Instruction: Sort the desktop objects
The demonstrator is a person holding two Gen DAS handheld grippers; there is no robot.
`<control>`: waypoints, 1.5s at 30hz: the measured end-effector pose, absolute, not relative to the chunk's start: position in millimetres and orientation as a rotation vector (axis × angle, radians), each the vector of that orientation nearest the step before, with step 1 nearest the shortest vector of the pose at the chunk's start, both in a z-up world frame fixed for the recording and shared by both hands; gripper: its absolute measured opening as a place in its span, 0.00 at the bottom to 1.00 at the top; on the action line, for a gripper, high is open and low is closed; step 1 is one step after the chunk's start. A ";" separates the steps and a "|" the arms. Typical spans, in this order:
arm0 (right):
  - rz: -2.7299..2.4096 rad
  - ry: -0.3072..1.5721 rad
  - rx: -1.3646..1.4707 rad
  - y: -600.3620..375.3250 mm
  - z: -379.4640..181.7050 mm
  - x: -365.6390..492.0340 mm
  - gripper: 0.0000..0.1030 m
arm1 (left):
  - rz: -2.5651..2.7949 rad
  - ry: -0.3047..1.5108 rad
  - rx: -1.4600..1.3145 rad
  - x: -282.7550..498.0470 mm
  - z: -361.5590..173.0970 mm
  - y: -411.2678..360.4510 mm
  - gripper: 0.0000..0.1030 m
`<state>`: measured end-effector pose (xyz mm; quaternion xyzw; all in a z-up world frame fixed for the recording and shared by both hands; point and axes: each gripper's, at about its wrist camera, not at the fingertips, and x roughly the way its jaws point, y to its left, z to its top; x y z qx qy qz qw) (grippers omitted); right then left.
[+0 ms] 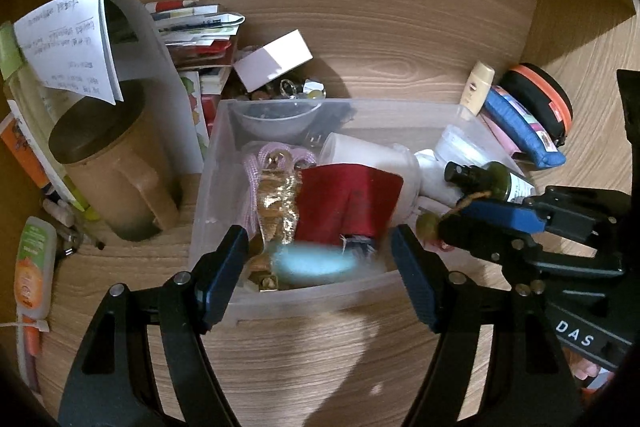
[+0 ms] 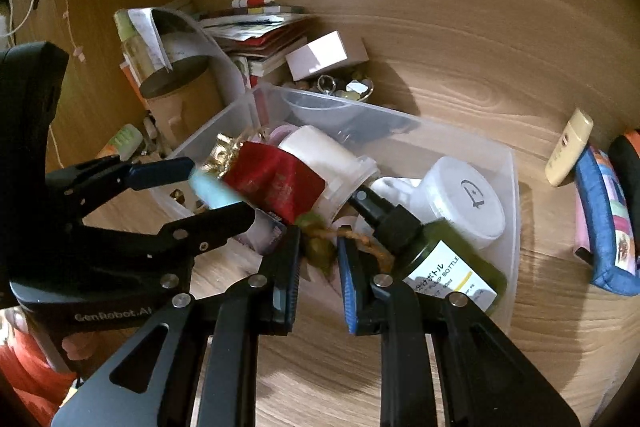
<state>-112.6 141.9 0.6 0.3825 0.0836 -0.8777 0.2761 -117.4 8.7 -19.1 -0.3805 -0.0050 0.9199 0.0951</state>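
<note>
A clear plastic bin on the wooden desk holds a red pouch, gold ribbon, a white jar, a round white tub and a green spray bottle. My left gripper stands open over the bin's near end. A blurred light-blue object lies between its fingers, with gaps to both pads. My right gripper is shut on a twine-strung green bead charm over the bin.
Left of the bin stand a lidded brown mug, papers and stacked books. A white box sits behind it. To the right lie a cream tube, a blue pouch and an orange-rimmed case.
</note>
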 end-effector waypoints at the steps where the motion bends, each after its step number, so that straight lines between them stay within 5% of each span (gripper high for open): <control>1: -2.366 0.234 1.024 141.5 0.9 -111.3 0.17 | 2.728 -0.013 -1.126 -117.3 -19.0 8.7 0.72; 8: -2.374 0.234 1.024 145.3 6.4 -104.0 0.20 | 2.698 -0.033 -1.118 -114.2 -16.0 6.9 0.78; 12: -2.374 0.219 1.020 149.6 9.4 -97.4 0.36 | 2.692 -0.044 -1.113 -112.4 -13.7 7.4 0.81; 18: -2.380 0.221 0.988 155.1 15.9 -85.8 0.39 | 2.714 -0.023 -1.070 -100.0 -6.4 11.8 0.86; 25: -2.423 0.215 0.919 166.6 26.4 -70.9 0.61 | 2.757 -0.008 -1.041 -86.9 1.3 14.4 0.91; 45: -2.572 0.163 0.788 210.8 41.7 -40.3 0.79 | 2.933 0.032 -0.985 -60.0 7.1 27.5 0.93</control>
